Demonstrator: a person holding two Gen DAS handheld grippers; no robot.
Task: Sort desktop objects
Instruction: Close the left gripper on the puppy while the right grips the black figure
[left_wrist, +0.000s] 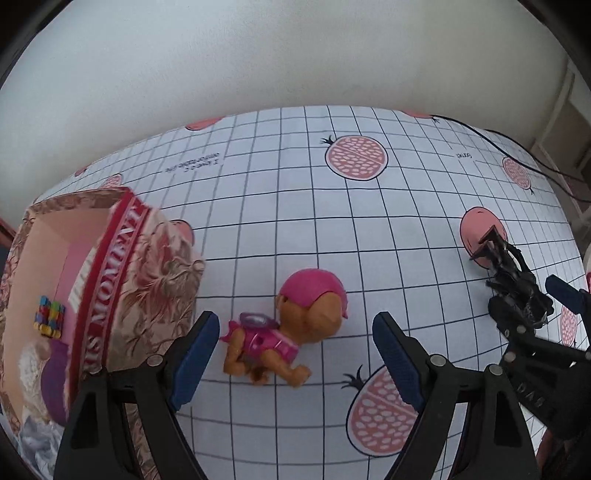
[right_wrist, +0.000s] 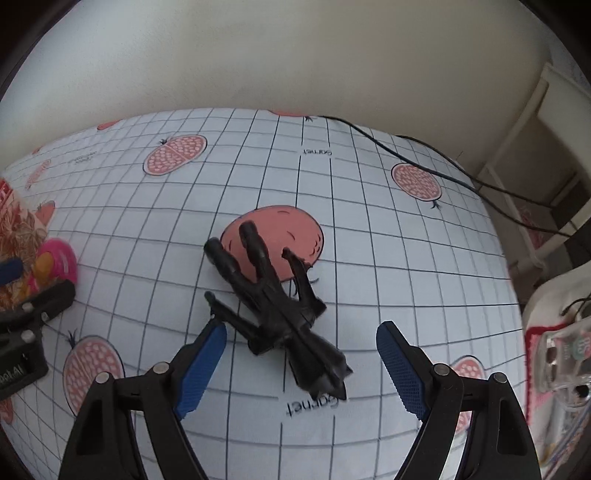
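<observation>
Two wrist views of a table spread with a white grid-lined cloth (left_wrist: 295, 229) printed with pink pomegranates, midway through a sorting task. In the left wrist view, the left gripper (left_wrist: 295, 356) stands with its blue-padded jaws wide apart and empty, poised over a small plastic puppy figure with a pink cap and pink vest (left_wrist: 295, 328); the figure lies on its side on the cloth, between the two pads but touching neither. To the left, just beside the figure, stands an open cardboard box with a red band and floral print (left_wrist: 122, 280). It already holds a small multicoloured block cube (left_wrist: 50, 315) against its inner wall, together with purple and pale items too blurred to identify; some sorting therefore appears done.

In the right wrist view, the right gripper (right_wrist: 301, 363) likewise has its jaws apart and grips nothing. Before it, near the middle of the cloth and partly over a plain pink fruit print, lies a black plastic toy spaceship with several prongs (right_wrist: 280, 314), resting flat between the open pads, with its prongs pointing far and left. A dark cable (right_wrist: 424, 166) trails across the far right corner.

Judged state: both toys remain on the cloth, ungrasped. Closing on each, lifting and depositing them are still outstanding.
</observation>
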